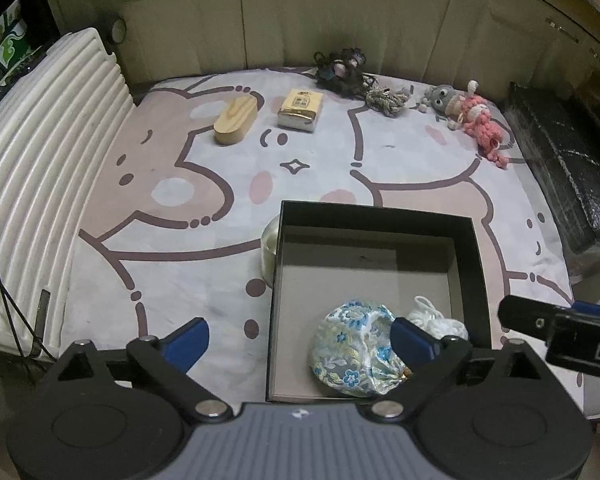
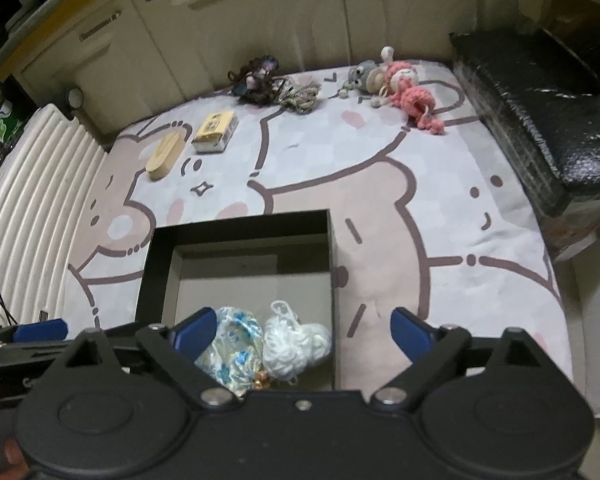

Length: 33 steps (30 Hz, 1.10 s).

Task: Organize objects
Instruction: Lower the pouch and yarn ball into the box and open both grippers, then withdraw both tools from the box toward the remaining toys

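Ribbed white panel [image 1: 48, 168]: left edge of the cartoon-printed pale mat [image 1: 188, 280].
Oval light-wood block [image 1: 236, 120]: far left of mat, just beside the yellow-topped rectangular packet [image 1: 300, 114].
Dark tangled bundle [image 1: 340, 70] and beige rope coil [image 1: 384, 100]: far centre, touching.
Grey knitted toy [image 1: 440, 98] and pink crocheted doll [image 1: 480, 120]: far right, side by side.
Black open-topped square box [image 1: 284, 280]: near centre, holding a blue-floral silk pouch [image 1: 356, 348] and a white yarn ball [image 2: 296, 344] just beside it, at the near wall.
Left gripper [image 1: 300, 340]: jaws wide apart, empty; pouch lies below its right finger.
Right gripper [image 2: 304, 330]: jaws wide apart, empty; yarn ball lies below, between them, untouched.
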{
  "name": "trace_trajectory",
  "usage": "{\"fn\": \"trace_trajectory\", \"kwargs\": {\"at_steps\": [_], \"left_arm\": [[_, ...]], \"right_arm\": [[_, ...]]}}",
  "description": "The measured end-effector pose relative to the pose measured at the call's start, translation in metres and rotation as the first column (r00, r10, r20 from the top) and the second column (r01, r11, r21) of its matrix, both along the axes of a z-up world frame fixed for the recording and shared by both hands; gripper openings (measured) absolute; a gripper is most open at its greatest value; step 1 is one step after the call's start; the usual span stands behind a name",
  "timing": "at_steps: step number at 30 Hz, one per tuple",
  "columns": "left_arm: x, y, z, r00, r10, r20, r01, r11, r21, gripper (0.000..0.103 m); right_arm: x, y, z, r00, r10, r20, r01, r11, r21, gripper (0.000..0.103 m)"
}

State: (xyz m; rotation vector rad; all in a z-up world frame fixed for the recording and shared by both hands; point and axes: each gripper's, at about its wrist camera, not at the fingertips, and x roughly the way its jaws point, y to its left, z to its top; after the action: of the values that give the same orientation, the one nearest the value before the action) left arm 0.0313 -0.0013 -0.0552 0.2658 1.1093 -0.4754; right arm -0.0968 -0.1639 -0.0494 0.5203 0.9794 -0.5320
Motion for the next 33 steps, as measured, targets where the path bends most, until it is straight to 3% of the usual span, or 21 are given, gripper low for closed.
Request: {"fn": "trace_trajectory", "kwargs": {"at_steps": [13,33], "left_arm": [[-0.005,0.007,0.012,0.999,0.011,0.040,-0.011,1.000,-0.006,0.103],[-0.006,0.016,0.022,0.997,0.037,0.073,-0.035,0.999,-0.026,0.103]], "right_arm": [[-0.011,0.006,0.014,1.000,0.018,-0.008,-0.019,0.995,-0.100,0.103],[-0.024,0.007,0.026,1.000,-0.015,0.011,0.016,0.992,-0.122,0.103]]}}
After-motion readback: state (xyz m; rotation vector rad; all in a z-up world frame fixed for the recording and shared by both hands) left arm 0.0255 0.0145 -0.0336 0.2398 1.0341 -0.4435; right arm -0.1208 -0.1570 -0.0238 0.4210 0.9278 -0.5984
